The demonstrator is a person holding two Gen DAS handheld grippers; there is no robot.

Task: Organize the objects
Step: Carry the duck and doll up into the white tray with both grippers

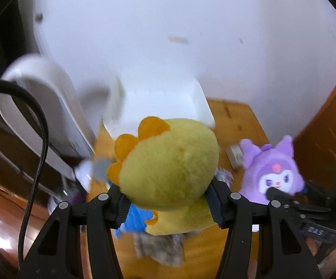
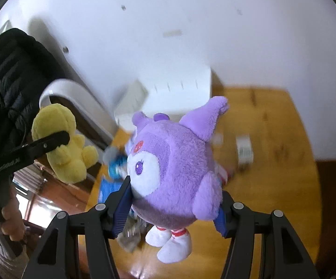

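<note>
Yellow plush toy (image 1: 168,162): orange crest, pinched between the jaws of the left gripper (image 1: 168,203), lifted clear of the counter (image 1: 237,121).
Purple plush toy (image 2: 174,174): white face and feet, pinched between the jaws of the right gripper (image 2: 170,211), likewise off the counter.
White bin (image 1: 163,107): open, beyond both pairs of jaws, against the wall.
Blue cloth item (image 1: 137,218): under the left jaws, on the counter, blurred.
Small white box (image 2: 244,150): beyond the right jaws, to their right.
Hand (image 2: 11,218): grips the left gripper's handle.

Both wrist views look down, sharing the wooden table (image 1: 233,116).
</note>
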